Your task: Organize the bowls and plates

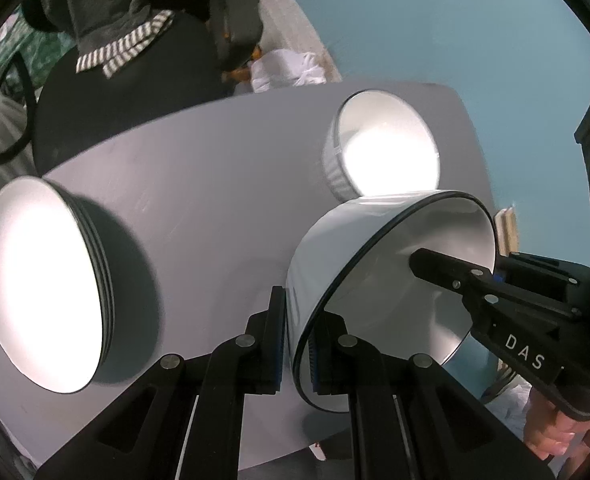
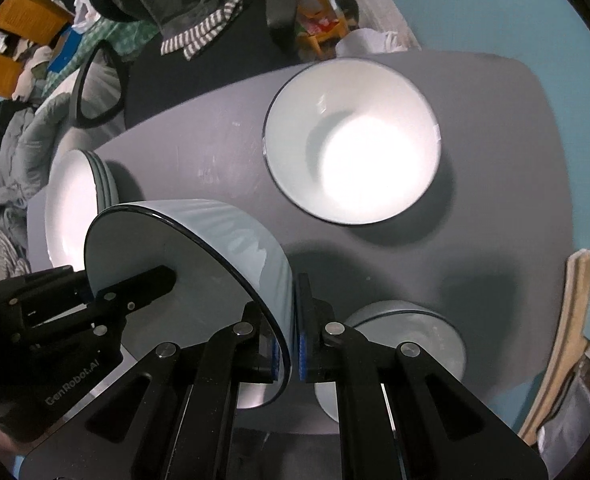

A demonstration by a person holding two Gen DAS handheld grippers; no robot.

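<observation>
A white bowl with a dark rim (image 1: 335, 256) (image 2: 223, 240) hangs above the grey table (image 1: 199, 160) (image 2: 495, 160), held on opposite sides of its rim by both grippers. My left gripper (image 1: 297, 344) is shut on its near rim; my right gripper (image 2: 291, 344) is shut on the other side, and each gripper shows in the other's view (image 1: 475, 280) (image 2: 127, 292). A second white bowl (image 1: 383, 144) (image 2: 351, 140) stands on the table beyond. A stack of white plates (image 1: 47, 284) (image 2: 79, 196) lies at the left.
An upside-down pale bowl (image 2: 411, 332) sits on the table near the right gripper. A black office chair (image 1: 127, 92) with a striped cloth stands behind the table. A wooden board (image 2: 567, 340) leans off the right edge. The floor is blue.
</observation>
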